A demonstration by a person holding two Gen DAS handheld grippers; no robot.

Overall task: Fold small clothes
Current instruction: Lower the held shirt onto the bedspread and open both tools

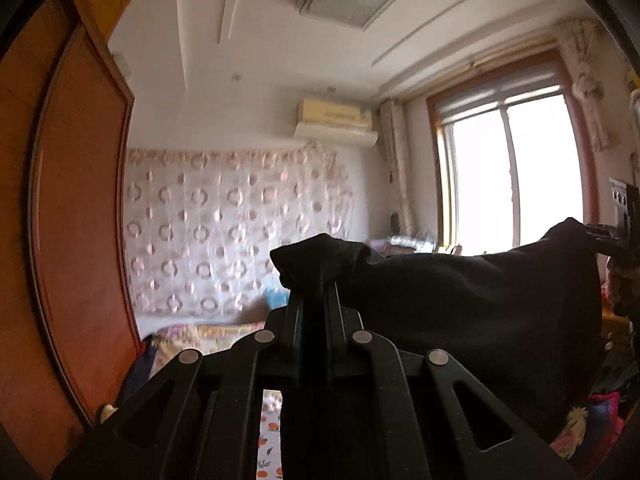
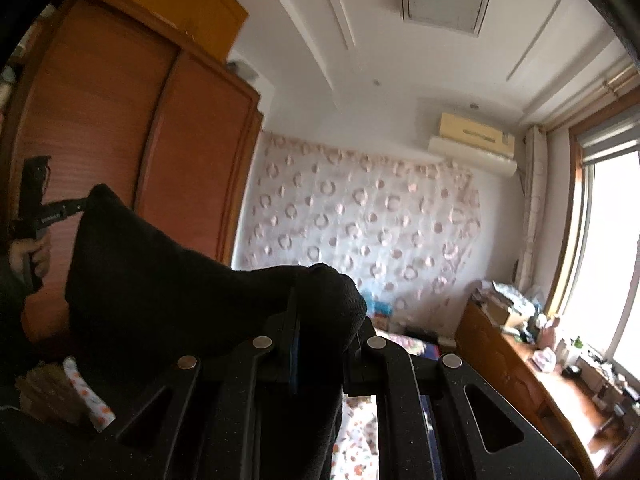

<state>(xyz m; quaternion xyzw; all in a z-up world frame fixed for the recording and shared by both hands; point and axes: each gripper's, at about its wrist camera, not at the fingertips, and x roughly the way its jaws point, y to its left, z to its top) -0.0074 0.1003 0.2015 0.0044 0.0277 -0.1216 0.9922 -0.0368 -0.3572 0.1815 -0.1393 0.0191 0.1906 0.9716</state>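
Observation:
A black garment [image 1: 472, 304] hangs stretched in the air between my two grippers. My left gripper [image 1: 314, 276] is shut on one top corner of it, the cloth bunched over the fingertips. My right gripper [image 2: 320, 300] is shut on the other top corner of the black garment [image 2: 160, 292]. In the left wrist view the right gripper [image 1: 600, 236] shows at the far right edge, pinching the cloth. In the right wrist view the left gripper [image 2: 74, 208] shows at the far left, held by a hand. Both cameras point up at the room.
A wooden wardrobe [image 2: 120, 120] stands at the left. A patterned curtain [image 1: 236, 224] covers the far wall. A bright window [image 1: 508, 176] is at the right, with a cluttered wooden desk [image 2: 520, 364] under it. A bed with a printed sheet [image 2: 356, 440] lies below.

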